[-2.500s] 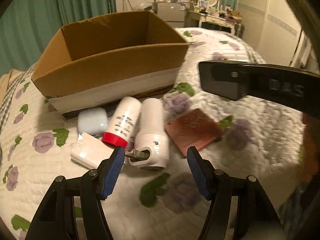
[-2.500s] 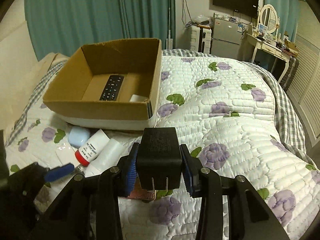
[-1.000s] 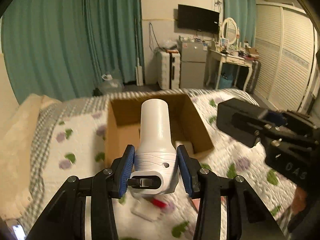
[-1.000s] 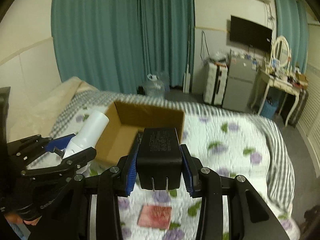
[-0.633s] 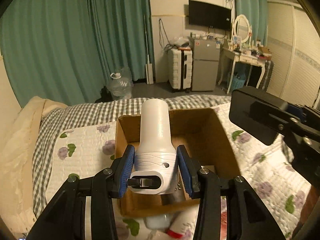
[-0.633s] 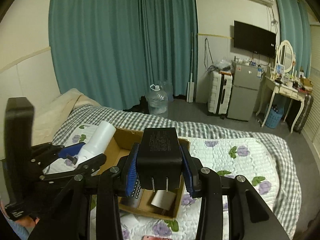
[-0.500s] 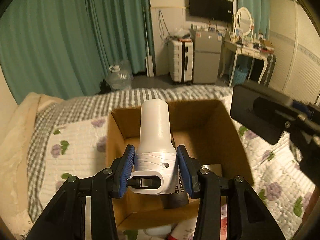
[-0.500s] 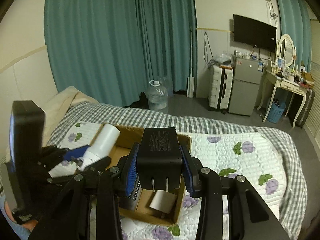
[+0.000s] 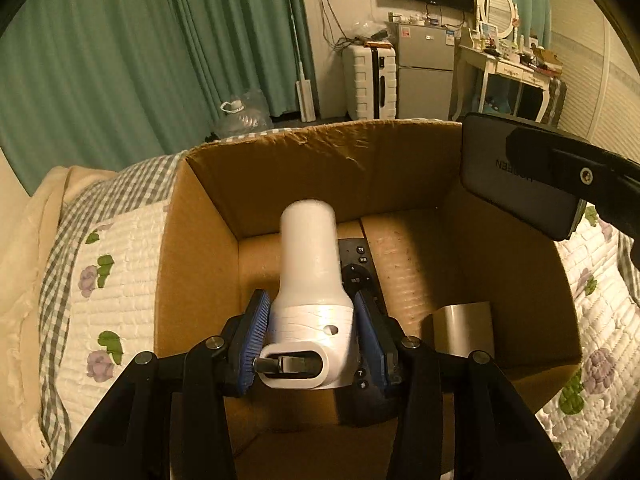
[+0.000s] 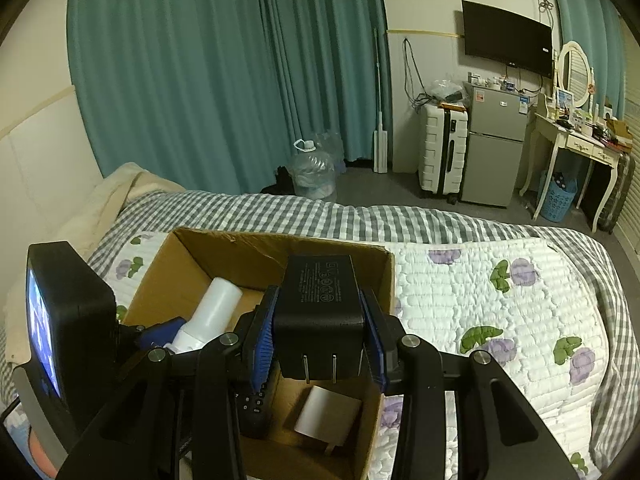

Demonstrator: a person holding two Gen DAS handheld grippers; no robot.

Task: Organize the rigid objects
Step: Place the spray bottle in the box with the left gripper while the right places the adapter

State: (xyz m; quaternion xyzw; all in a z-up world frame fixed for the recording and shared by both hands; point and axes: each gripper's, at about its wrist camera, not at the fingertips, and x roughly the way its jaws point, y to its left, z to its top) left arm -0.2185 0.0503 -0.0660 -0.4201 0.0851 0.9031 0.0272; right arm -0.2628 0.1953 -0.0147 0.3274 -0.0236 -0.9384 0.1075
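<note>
White bottle (image 9: 310,280) is clamped in left tongs (image 9: 312,336), long axis pointing forward, above the box (image 9: 320,160). Black adapter (image 10: 320,300) is clamped in right tongs (image 10: 320,340), higher up. Left is judged nearer for release.

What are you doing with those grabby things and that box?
Someone is tidying hard things into the cardboard box on the bed. The left gripper is shut on a white device, holding it above the inside of the box. The right gripper is shut on a black power adapter, held over the box too. Inside already lie a black remote and a small white block. Neither held thing has been let go.
</note>
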